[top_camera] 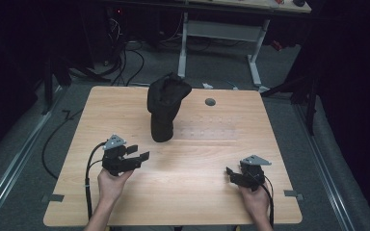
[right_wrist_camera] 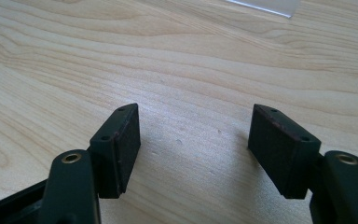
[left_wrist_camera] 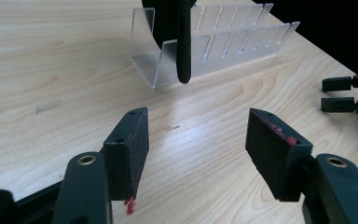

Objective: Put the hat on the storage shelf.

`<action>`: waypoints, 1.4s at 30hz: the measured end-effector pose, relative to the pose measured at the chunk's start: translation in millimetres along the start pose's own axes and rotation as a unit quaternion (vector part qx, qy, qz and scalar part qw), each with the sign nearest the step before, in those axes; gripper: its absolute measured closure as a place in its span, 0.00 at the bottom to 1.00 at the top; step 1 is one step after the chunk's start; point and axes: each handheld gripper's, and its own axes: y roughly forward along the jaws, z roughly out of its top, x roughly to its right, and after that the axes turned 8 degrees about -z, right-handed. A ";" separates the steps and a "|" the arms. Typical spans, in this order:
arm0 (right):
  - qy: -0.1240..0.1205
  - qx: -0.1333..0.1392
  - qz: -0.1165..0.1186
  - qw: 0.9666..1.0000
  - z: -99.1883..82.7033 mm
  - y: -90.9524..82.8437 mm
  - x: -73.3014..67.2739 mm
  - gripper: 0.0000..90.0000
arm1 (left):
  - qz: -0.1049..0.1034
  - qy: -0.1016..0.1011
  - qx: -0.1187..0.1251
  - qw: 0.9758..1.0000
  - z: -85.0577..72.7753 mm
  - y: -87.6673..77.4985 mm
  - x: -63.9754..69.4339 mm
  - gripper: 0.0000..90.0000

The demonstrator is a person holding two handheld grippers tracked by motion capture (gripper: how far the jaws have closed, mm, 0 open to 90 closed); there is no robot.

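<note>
A black fabric thing (top_camera: 166, 103), shaped like a folded cap, stands upright at the back middle of the wooden table (top_camera: 197, 192). In the left gripper view its black edge (left_wrist_camera: 183, 46) sits in the end slot of a clear slotted rack (left_wrist_camera: 223, 44). My left gripper (top_camera: 139, 152) is held above the table at front left, pointing toward the rack, with its jaws open and nothing between them (left_wrist_camera: 198, 135). At front right my right gripper (top_camera: 231, 174) rests low, open and empty (right_wrist_camera: 193, 126); the left gripper view catches it at the right edge (left_wrist_camera: 347, 93).
A small grey round grommet (top_camera: 210, 102) is set in the table to the right of the black thing. A corner of the clear rack (right_wrist_camera: 265, 5) shows at the top of the right gripper view. Desk legs and cables lie on the floor beyond the table.
</note>
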 end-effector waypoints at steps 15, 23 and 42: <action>0.000 0.000 0.000 1.000 0.0 0.0 -0.1 0.38 | 0.051 0.020 -0.027 0.998 -33.2 -4.1 -20.7 0.42; 0.000 0.000 0.000 1.000 0.0 0.0 0.0 0.38 | 0.088 0.062 -0.049 0.993 -53.2 -0.2 -32.7 0.41; 0.000 0.000 0.000 1.000 0.0 0.1 -0.1 0.38 | 0.106 0.112 -0.039 0.987 -74.5 0.7 -37.1 0.34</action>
